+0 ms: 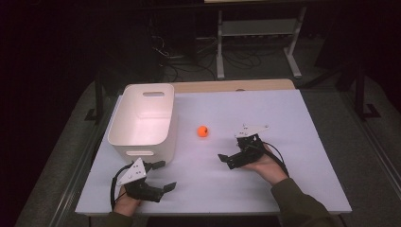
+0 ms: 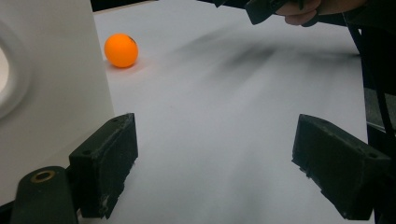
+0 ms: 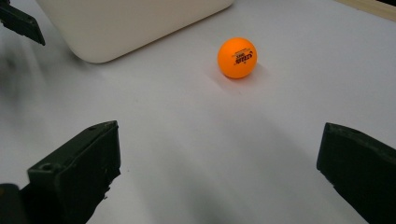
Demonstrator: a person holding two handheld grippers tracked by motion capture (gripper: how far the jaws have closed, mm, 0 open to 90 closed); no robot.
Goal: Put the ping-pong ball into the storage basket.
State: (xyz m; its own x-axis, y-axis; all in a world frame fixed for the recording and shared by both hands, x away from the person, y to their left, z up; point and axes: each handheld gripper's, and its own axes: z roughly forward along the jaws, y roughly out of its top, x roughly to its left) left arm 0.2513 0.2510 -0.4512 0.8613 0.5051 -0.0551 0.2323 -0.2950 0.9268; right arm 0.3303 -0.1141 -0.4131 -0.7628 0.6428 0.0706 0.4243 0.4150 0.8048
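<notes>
Currently the orange ball [image 1: 203, 131] sits free on the white table [image 1: 283, 179], just right of the white bin [image 1: 142, 120]. Right gripper [image 1: 226, 158] is nearer, jaws spread and empty, ball ahead and a little left of it. Left gripper [image 1: 163, 175], also spread and empty, rests by the bin's near corner, ball farther off.

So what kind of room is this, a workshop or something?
Probably a lab or test bench: a white-covered table set with just a white bin and an orange ball, and cables and metal frame legs behind.
</notes>
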